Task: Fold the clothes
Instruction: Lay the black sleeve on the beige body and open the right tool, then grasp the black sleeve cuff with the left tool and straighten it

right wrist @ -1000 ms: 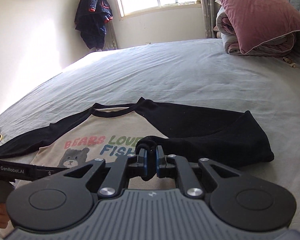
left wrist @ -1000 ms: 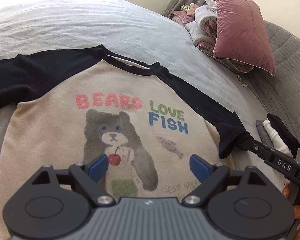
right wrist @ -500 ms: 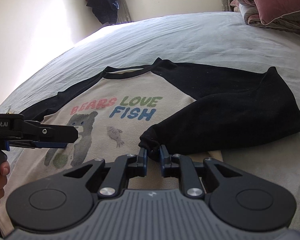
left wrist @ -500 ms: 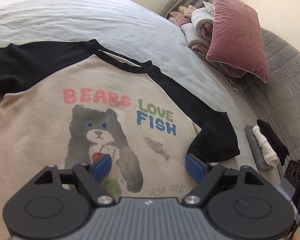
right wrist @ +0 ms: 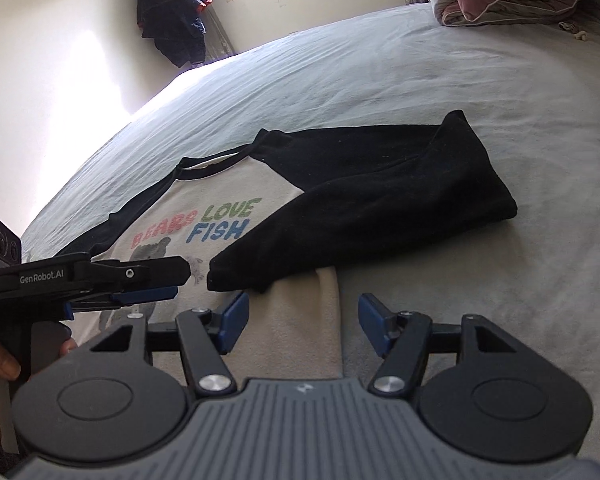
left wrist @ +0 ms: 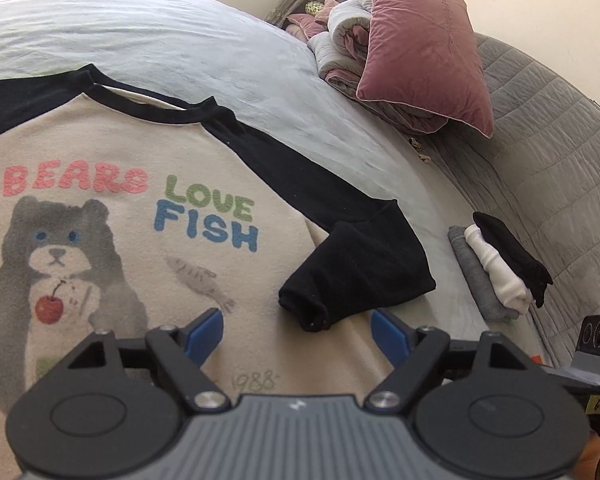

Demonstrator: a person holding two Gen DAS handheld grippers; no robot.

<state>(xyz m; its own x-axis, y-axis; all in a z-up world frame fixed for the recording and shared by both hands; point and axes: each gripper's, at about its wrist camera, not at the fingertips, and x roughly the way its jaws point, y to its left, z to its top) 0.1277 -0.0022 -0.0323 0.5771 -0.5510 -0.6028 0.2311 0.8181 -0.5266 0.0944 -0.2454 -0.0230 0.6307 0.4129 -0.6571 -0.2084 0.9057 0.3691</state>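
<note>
The cream shirt [left wrist: 140,208] with black sleeves lies face up on the bed [right wrist: 420,80], filling the centre and left of the left wrist view. Its right sleeve [right wrist: 364,216] is doubled in over the chest, cuff near the fish print; the other sleeve at upper left lies stretched out. Both tools stand wide and hold nothing: the right tool [right wrist: 300,322] hovers over the hem corner, the left tool [left wrist: 296,330] over the lower print. I judge the outstretched sleeve wants matching next: pinch only its cuff, lift low, and lay it flat without dragging the body.
</note>
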